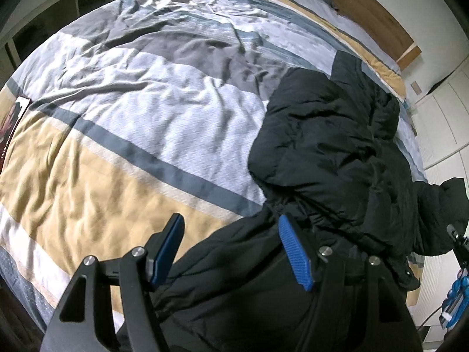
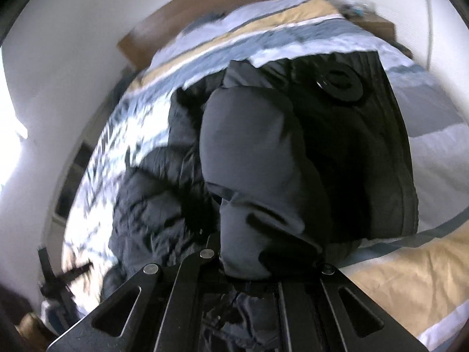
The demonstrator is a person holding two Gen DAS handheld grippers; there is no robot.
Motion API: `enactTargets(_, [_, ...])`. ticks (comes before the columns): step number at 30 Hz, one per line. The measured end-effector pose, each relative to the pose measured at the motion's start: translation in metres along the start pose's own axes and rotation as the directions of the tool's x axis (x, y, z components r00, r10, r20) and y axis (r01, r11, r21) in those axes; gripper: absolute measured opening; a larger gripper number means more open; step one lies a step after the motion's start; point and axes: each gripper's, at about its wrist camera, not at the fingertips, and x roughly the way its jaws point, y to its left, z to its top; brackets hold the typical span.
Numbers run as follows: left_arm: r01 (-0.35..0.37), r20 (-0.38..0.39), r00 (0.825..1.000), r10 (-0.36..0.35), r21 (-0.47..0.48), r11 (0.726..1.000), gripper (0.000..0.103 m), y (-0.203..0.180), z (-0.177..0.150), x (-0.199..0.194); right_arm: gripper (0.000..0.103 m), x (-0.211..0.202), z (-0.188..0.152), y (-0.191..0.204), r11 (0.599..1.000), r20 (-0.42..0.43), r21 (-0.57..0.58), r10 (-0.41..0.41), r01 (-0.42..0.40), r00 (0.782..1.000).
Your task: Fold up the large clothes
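Observation:
A black puffy jacket (image 1: 328,146) lies bunched on the right side of a striped bedspread (image 1: 132,111). In the left wrist view my left gripper (image 1: 231,249) points down over the jacket's near end. A thick fold of it fills the gap between the blue pads (image 1: 294,252), creased where it meets the left pad. In the right wrist view the jacket (image 2: 351,152) is spread on the bed. A dark padded flap (image 2: 252,152) of it rises toward the camera and covers the fingertips of my right gripper (image 2: 263,267), which is shut on it. The picture is blurred at the left.
A wooden headboard (image 1: 366,6) runs along the far end of the bed, against a white wall. White cupboard fronts (image 1: 439,123) stand to the right of the bed. A black ring-shaped object (image 2: 340,83) rests on the jacket. A dark picture or book (image 1: 13,120) lies at the bed's left edge.

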Motion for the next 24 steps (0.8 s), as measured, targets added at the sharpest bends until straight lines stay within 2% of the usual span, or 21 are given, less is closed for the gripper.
enactTargets(5, [0.002,-0.007,1.000,-0.002,-0.015,1.000,0.065,0.010,-0.003,0.001,0.005,0.023,-0.021,0.045,0.981,-0.100,-0.191,-0.062,0.042,0.993])
enactTargets(12, [-0.002,-0.006,1.000,0.002,-0.018,1.000,0.065,0.015,-0.004,0.001,0.006,0.063,-0.057,0.079,0.929,-0.203,-0.364,-0.149,0.067,0.968])
enactTargets(21, [-0.009,-0.008,1.000,0.009,-0.021,1.000,0.065,0.019,-0.006,0.001,0.011,0.091,-0.094,0.104,0.844,-0.238,-0.529,-0.247,0.088,0.939])
enactTargets(24, [-0.010,-0.007,1.000,0.010,-0.015,1.000,0.065,0.015,-0.007,0.001,0.018,0.093,-0.107,0.113,0.788,-0.224,-0.609,-0.282,0.092,0.933])
